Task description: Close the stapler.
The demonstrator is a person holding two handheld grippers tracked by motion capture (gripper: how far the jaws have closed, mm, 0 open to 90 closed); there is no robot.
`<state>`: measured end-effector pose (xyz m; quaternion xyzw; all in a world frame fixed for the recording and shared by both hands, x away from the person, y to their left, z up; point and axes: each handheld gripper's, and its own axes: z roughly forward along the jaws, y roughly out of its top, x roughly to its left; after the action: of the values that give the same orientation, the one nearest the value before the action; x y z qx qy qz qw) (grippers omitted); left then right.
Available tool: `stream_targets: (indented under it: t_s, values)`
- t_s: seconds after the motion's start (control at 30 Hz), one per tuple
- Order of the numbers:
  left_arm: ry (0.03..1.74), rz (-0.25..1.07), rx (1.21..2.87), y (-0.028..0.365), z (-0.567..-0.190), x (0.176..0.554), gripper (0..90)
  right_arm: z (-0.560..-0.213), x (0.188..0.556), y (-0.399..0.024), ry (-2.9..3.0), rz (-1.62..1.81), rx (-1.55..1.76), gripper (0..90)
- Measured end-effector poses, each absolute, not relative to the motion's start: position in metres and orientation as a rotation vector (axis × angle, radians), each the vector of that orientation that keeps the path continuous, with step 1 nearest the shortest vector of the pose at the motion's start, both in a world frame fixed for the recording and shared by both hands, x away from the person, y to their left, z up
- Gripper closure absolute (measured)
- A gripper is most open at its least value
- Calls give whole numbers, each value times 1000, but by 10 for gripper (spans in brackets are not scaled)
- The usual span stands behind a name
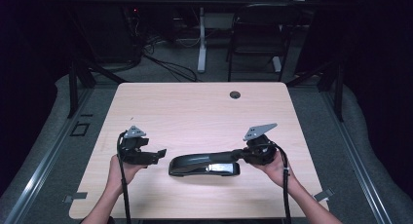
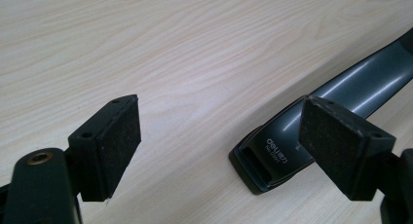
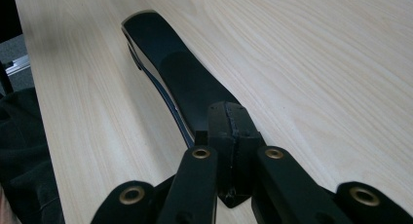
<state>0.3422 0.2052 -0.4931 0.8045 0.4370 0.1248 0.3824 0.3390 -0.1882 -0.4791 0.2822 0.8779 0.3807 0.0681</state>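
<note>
- A large black stapler (image 1: 204, 164) — the long-handled, heavy-duty kind, with "deli" printed on its nose in the left gripper view — lies across the near half of the bench (image 1: 195, 112), at about 6 o'clock from the bench's middle
- Its base sits flat on the wood; the handle rises toward 3 o'clock, where the right tongs (image 1: 245, 155) meet its tip
- The right tongs are pressed together, and the right gripper view shows their pads closed right at the end of the handle (image 3: 187, 87); whether they pinch its edge or only rest on it I cannot tell
- The left tongs (image 1: 160, 154) stand spread with nothing between them, at 9 o'clock from the stapler, near its nose but apart from it
- Handling, as I judge it: stiff and fairly heavy for its size, with a glossy handle (image 2: 360, 85) that looks slippery — a pinch at the far tip gives leverage but little hold
- The hinged handle will likely swing before the base moves, so a lift from the tip alone would mostly open it
- A firmer hold would be across the sides of the base near the nose (image 2: 265, 158), where the left tongs could span it
</note>
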Motion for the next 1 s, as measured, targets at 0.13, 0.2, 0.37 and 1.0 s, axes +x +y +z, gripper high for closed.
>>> stream_targets:
  t_s: [0.13, 0.2, 0.37, 1.0]
  values:
    - [1123, 312, 2049, 205, -494, 343, 162, -479, 340, -188, 2663, 1121, 852, 900]
    - [1116, 311, 2053, 204, -494, 343, 162, -481, 340, -186, 2671, 1080, 844, 900]
    - [1115, 310, 2054, 204, -494, 343, 162, -488, 342, -186, 2692, 1052, 881, 900]
    - [1113, 305, 2063, 202, -495, 343, 161, -497, 346, -186, 2721, 1009, 937, 900]
